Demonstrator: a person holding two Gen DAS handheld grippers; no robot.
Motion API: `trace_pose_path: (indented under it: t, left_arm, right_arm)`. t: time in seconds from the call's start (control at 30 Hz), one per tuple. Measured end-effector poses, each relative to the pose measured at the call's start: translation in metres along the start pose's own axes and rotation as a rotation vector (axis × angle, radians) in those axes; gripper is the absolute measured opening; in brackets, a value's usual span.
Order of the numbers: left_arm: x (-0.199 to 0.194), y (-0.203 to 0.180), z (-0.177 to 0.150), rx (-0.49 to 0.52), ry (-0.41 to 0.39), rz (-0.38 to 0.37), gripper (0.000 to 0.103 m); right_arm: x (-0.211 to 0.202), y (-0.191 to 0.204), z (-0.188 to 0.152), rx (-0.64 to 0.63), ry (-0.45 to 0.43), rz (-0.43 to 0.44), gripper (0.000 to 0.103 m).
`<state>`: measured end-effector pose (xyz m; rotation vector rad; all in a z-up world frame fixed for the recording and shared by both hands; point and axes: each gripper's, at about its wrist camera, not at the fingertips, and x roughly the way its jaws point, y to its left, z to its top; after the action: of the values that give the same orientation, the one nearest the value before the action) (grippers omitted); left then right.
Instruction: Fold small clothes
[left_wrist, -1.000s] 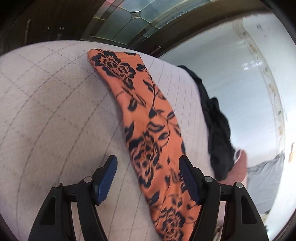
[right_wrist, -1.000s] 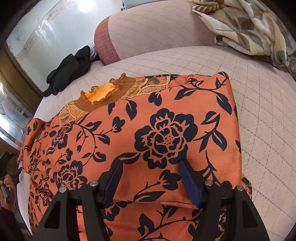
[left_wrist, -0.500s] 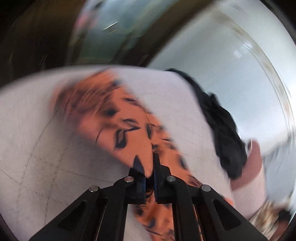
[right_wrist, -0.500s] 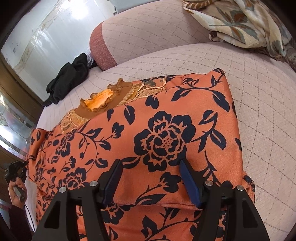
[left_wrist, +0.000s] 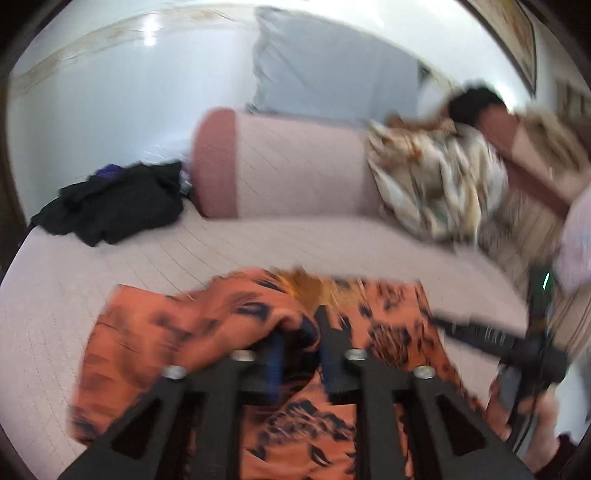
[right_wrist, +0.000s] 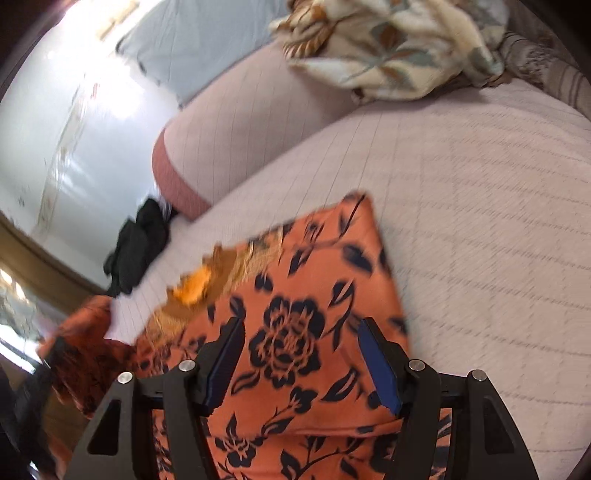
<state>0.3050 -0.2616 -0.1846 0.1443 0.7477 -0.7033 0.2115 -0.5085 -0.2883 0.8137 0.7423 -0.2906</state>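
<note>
An orange garment with a black flower print (right_wrist: 295, 332) lies on the pale quilted bed, its amber ruffled collar (right_wrist: 195, 284) toward the far side. My left gripper (left_wrist: 299, 354) is shut on a fold of the garment (left_wrist: 192, 332) and holds it lifted over the rest of the cloth. My right gripper (right_wrist: 301, 365) is open, its blue pads straddling the cloth above a large printed flower. In the left wrist view the right gripper (left_wrist: 480, 339) shows as a dark bar at the right. Both views are blurred.
A black heap of clothes (left_wrist: 114, 203) lies at the far left of the bed (left_wrist: 332, 236). A pink bolster (left_wrist: 288, 166) runs along the back with a grey pillow (left_wrist: 332, 74) above. A floral blanket (left_wrist: 436, 181) lies far right.
My left gripper closed on the garment's edge, lifted it and swung it over toward the garment's middle. My right gripper stayed open over the cloth and tilted.
</note>
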Motion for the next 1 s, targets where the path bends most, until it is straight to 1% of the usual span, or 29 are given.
trace_pose_path:
  t: [0.03, 0.07, 0.1, 0.13, 0.2, 0.27, 0.3, 0.37, 0.4, 0.43, 0.47, 0.5, 0.53, 0.57, 0.6, 0.63, 0.67, 0.73, 0.77, 0.8, 0.9, 0.97, 1.0]
  left_arm:
    - [0.000, -0.005, -0.003, 0.002, 0.009, 0.012, 0.054]
    - [-0.005, -0.004, -0.006, -0.014, 0.002, 0.013, 0.071]
    - [-0.012, -0.003, -0.010, -0.032, -0.010, 0.018, 0.074]
    - [-0.022, 0.006, -0.015, -0.067, -0.029, 0.030, 0.077]
    - [-0.035, 0.027, -0.021, -0.131, -0.037, 0.052, 0.077]
    - [-0.047, 0.058, -0.032, -0.209, -0.060, 0.112, 0.077]
    - [-0.057, 0.079, -0.041, -0.267, -0.086, 0.189, 0.077]
    - [-0.064, 0.104, -0.054, -0.352, -0.093, 0.284, 0.077]
    - [-0.062, 0.126, -0.062, -0.420, -0.065, 0.329, 0.077]
    - [-0.060, 0.136, -0.067, -0.449, -0.048, 0.349, 0.077]
    - [-0.056, 0.150, -0.072, -0.478, -0.034, 0.396, 0.077]
    - [-0.052, 0.156, -0.075, -0.483, -0.022, 0.441, 0.077]
    - [-0.046, 0.162, -0.078, -0.479, 0.017, 0.517, 0.076]
    - [-0.040, 0.167, -0.079, -0.475, 0.055, 0.560, 0.076]
    - [-0.036, 0.170, -0.081, -0.476, 0.077, 0.571, 0.076]
    - [-0.032, 0.172, -0.082, -0.479, 0.090, 0.572, 0.076]
    - [-0.030, 0.175, -0.082, -0.479, 0.099, 0.578, 0.076]
    - [-0.024, 0.174, -0.079, -0.466, 0.113, 0.610, 0.076]
    - [-0.021, 0.173, -0.078, -0.458, 0.119, 0.621, 0.076]
    - [-0.017, 0.172, -0.077, -0.448, 0.129, 0.628, 0.076]
    - [-0.005, 0.168, -0.077, -0.410, 0.177, 0.635, 0.076]
    - [0.005, 0.162, -0.079, -0.368, 0.216, 0.643, 0.076]
    - [0.010, 0.159, -0.080, -0.346, 0.231, 0.650, 0.076]
  right_arm:
    - [-0.005, -0.002, 0.002, 0.003, -0.018, -0.001, 0.068]
    - [-0.010, -0.005, 0.005, 0.008, -0.036, 0.001, 0.068]
    - [-0.015, -0.009, 0.007, 0.020, -0.049, 0.009, 0.068]
    - [-0.018, -0.012, 0.009, 0.035, -0.056, 0.021, 0.068]
    - [-0.023, -0.015, 0.012, 0.056, -0.061, 0.041, 0.068]
    - [-0.024, -0.012, 0.012, 0.043, -0.073, 0.029, 0.068]
    - [-0.024, -0.008, 0.011, 0.026, -0.074, 0.024, 0.068]
    - [-0.019, 0.002, 0.007, -0.016, -0.058, 0.028, 0.068]
    - [-0.016, 0.008, 0.004, -0.039, -0.044, 0.036, 0.068]
    - [-0.012, 0.016, -0.001, -0.066, -0.024, 0.050, 0.068]
    - [-0.010, 0.026, -0.006, -0.104, -0.005, 0.069, 0.068]
    - [-0.008, 0.037, -0.011, -0.146, 0.008, 0.085, 0.068]
    - [-0.007, 0.049, -0.016, -0.199, 0.021, 0.102, 0.068]
    - [-0.006, 0.063, -0.021, -0.258, 0.044, 0.127, 0.068]
    - [-0.004, 0.075, -0.026, -0.304, 0.089, 0.172, 0.068]
    - [-0.002, 0.085, -0.030, -0.332, 0.153, 0.239, 0.068]
    - [-0.001, 0.092, -0.034, -0.335, 0.212, 0.324, 0.068]
    - [0.000, 0.100, -0.044, -0.318, 0.303, 0.482, 0.068]
    - [0.003, 0.103, -0.050, -0.311, 0.343, 0.528, 0.068]
    - [0.008, 0.106, -0.054, -0.302, 0.373, 0.548, 0.068]
    - [0.032, 0.112, -0.066, -0.300, 0.443, 0.517, 0.068]
    - [0.048, 0.114, -0.072, -0.283, 0.459, 0.489, 0.068]
    - [0.056, 0.114, -0.072, -0.278, 0.449, 0.464, 0.068]
